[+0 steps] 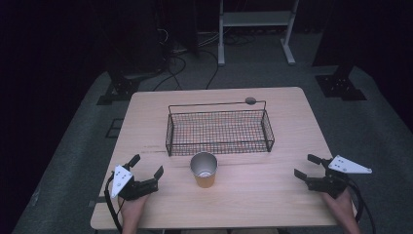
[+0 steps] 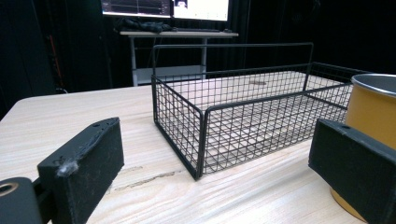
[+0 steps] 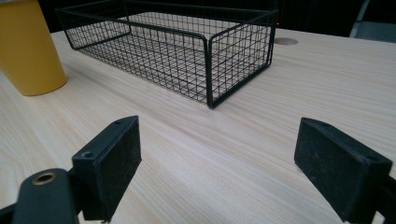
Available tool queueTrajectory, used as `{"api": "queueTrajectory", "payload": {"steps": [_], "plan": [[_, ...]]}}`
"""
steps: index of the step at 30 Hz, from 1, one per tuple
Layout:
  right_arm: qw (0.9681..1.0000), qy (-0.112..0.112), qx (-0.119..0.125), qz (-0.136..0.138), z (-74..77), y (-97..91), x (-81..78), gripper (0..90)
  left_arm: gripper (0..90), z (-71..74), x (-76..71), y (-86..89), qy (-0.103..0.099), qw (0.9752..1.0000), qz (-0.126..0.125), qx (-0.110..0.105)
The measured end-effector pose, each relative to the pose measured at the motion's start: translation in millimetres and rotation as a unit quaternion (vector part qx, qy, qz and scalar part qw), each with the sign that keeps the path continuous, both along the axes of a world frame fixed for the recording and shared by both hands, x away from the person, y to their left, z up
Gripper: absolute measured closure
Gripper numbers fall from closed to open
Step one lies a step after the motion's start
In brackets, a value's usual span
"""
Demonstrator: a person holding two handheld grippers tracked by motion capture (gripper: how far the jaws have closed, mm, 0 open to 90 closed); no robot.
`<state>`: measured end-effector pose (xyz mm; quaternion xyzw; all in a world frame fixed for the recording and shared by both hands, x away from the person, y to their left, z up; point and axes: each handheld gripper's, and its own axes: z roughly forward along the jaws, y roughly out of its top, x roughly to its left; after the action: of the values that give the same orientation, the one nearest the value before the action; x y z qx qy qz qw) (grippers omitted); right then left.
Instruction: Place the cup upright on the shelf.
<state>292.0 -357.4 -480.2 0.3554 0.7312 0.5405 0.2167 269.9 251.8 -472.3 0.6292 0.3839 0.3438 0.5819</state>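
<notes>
A yellow cup (image 1: 203,169) stands upright at the frame's centre, nothing visible inside, just below an empty wire basket (image 1: 219,128) on the table (image 1: 272,195). Left gripper (image 1: 146,168) lower left, right gripper (image 1: 307,165) lower right — both jaws wide, holding nothing.

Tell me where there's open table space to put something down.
Bare wood lies between the yellow metal-lined cup and the right claw, and left and right of the black wire basket. It is tight where the cup stands just before the basket.
</notes>
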Motion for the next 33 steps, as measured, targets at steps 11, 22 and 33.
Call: {"api": "queueTrajectory", "payload": {"steps": [11, 22, 33], "plan": [[1.0, 0.001, -0.002, -0.004, 0.1, 0.6, -0.1, 13.7, 1.7, 1.1, -2.0, -9.3, -0.002, 0.9992, -0.038, 0.011], [1.0, 0.003, -0.001, -0.005, 0.1, 0.3, 0.2, 13.7, 1.7, 2.9, -4.9, -19.4, -0.007, 0.9971, -0.073, 0.021], [1.0, 0.003, -0.002, -0.005, 0.1, 0.5, 0.2, 13.7, 0.0, 3.4, -6.0, -29.2, -0.007, 0.9952, -0.093, 0.03]]}}
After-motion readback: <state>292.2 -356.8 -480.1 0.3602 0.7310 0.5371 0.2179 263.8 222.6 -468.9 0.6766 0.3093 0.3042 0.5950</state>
